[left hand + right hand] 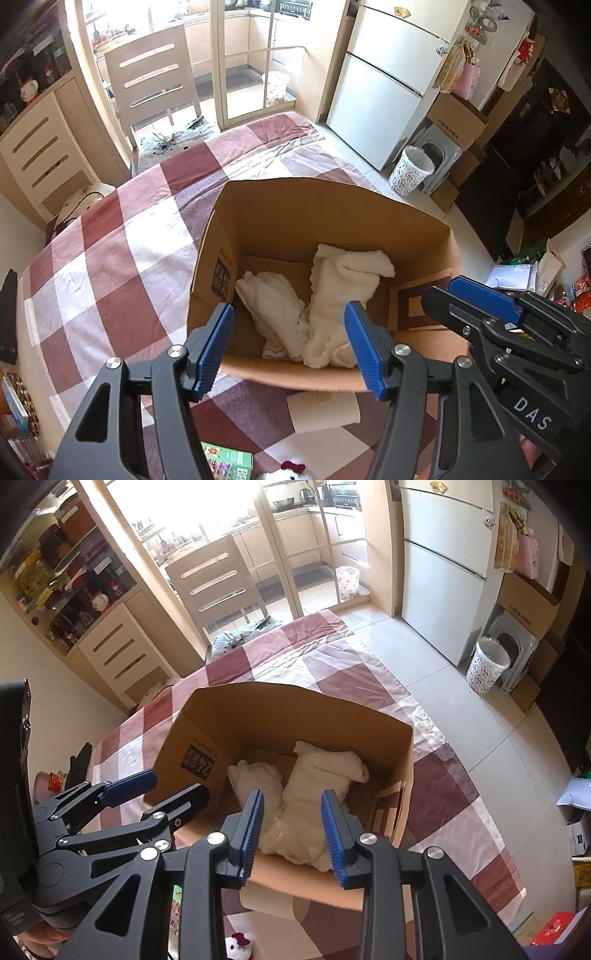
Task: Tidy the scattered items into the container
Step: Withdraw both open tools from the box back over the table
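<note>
Left gripper (290, 345): jaws apart, holding nothing, poised above the box's near rim.
Cardboard box (332, 221): open-topped, ahead of and below both tongs, on the checked cloth (110, 240).
White towels (332, 295): inside the box, seen between each pair of pads.
Right gripper (291, 834): jaws narrower but parted, empty, just right of the left one.
Small plush toy (238, 943): on the cloth behind the tips, outside the box.

box (325, 221) mouth: open from above | inside: white towels (340, 295) fill the middle, left corner bare | tabletop (110, 258) left of box: free
</note>
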